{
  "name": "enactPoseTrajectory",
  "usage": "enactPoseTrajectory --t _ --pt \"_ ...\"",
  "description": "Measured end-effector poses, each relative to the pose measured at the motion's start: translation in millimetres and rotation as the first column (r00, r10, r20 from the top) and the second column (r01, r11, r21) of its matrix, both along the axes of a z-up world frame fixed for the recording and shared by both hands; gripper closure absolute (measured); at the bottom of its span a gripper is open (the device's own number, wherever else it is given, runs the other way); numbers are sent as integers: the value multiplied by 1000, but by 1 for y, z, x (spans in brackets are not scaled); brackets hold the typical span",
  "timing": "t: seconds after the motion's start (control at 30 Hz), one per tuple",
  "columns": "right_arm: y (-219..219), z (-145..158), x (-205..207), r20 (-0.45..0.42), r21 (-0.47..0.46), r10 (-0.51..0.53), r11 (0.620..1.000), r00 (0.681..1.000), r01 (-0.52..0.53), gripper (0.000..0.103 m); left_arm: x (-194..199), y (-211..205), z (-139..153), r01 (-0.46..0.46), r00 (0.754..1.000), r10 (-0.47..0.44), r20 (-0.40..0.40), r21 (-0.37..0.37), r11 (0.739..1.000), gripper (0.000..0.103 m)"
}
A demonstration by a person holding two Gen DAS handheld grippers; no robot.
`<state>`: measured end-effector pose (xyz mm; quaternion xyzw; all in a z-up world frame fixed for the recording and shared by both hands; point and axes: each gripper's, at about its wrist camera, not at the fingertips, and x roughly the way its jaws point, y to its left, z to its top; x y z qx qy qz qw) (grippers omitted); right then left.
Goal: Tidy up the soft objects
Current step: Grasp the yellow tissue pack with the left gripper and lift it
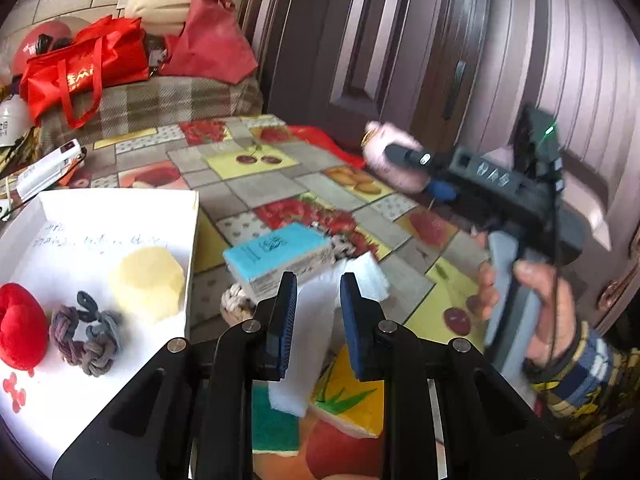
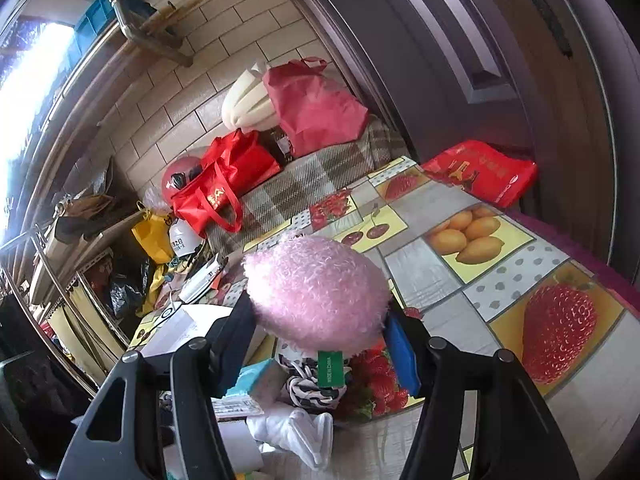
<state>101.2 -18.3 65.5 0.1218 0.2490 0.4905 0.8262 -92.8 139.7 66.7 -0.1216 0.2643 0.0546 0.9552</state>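
My left gripper (image 1: 318,316) has its fingers (image 1: 285,320) drawn in narrow, pinching a white foam strip (image 1: 308,344) that hangs down btwn them over the worktop (image 1: 256,188); my right gripper (image 2: 320,344) has its fingers (image 2: 402,354) about half spread, clamped on a fluffy pink plush (image 2: 316,292), held up off the worktop w/ a green tag (image 2: 330,368) dangling under it, tag reads "MADE IN CHINA"; in the left view that plush (image 1: 394,160) sits far right, well apart from the tray. White tray (image 1: 120,216) near left holds a red plush (image 1: 20,328), a braided grey rope toy (image 1: 86,340) and a yellow sponge (image 1: 148,282); handwriting on its floor, can't read it. Blue-topped sponge (image 1: 276,258) lies just beyond my left fingers; open worktop to the far side and right. Red bag (image 1: 86,64) far left, lettering blurred.
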Motion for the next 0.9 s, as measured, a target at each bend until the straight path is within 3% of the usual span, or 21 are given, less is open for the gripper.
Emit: enactPoseTrajectory --t 0.07,0.13,0.17,0.2,0.37,0.53,0.67,0.73,0.8,0.87,0.9 --pt "0 -2 0 5 1 -2 1000 1000 2 41 2 -2 -2 -14 1000 15 -7 25 1000 76" --pt "-1 -2 0 2 0 -1 1000 1000 1 41 -2 -2 0 -29 1000 28 5 37 999 50" --pt "-2 -2 1 -5 0 0 1000 1000 0 41 -4 -1 2 -32 999 32 14 32 999 28" --pt "-3 -3 1 -10 2 0 1000 1000 0 41 -6 0 4 -30 999 29 18 25 999 19" --pt "-16 0 5 -15 26 -10 1000 1000 11 41 -12 -26 1 143 989 -141 -40 53 988 18" --pt "-14 -5 5 -36 32 5 999 999 -4 41 -8 -72 -12 279 958 -262 -115 167 946 18" --pt "-13 -8 2 -28 30 17 999 999 -16 41 -20 -79 1 253 966 -257 -4 204 946 18" --pt "-13 -8 2 -31 29 18 999 999 -17 41 -24 -72 8 279 957 -287 33 155 948 18" --pt "-12 -9 2 -41 25 18 1000 999 -17 40 -22 -67 4 372 928 -373 -1 66 926 18" --pt "-12 -10 1 -47 23 17 1000 999 -16 40 -14 -75 -8 481 874 -479 -83 0 877 18" --pt "-11 -10 2 -47 23 17 1000 999 -16 40 -11 -84 -16 518 848 -514 -131 1 855 18"
